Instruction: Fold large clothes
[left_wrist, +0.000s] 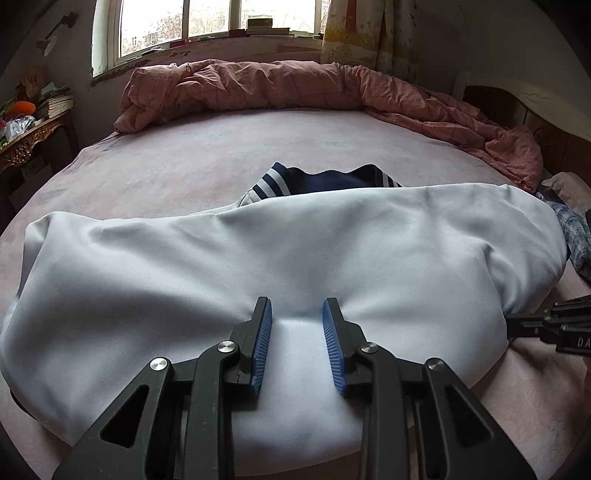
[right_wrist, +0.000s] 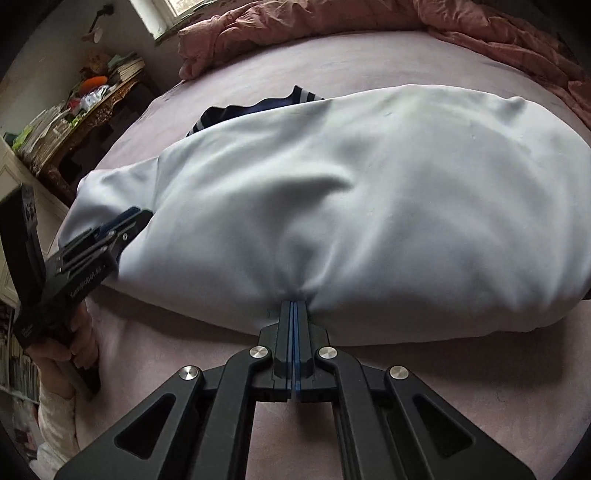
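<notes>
Item count: one white garment (left_wrist: 258, 258) with navy striped collar; one pink bed (left_wrist: 221, 155); one rumpled pink duvet (left_wrist: 295, 85); two grippers, left (left_wrist: 297, 314) and right (right_wrist: 294, 306); one cluttered side table (left_wrist: 33, 136).

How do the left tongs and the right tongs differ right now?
The left tongs are open, their blue pads apart over the white garment; the right tongs are shut, pinching its near edge. Fabric bunches at the right tongs but only dents at the left. Both share black arms and blue pads.

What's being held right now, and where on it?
The right tongs are shut on the near edge of the white garment. The left tongs are open, holding nothing.
</notes>
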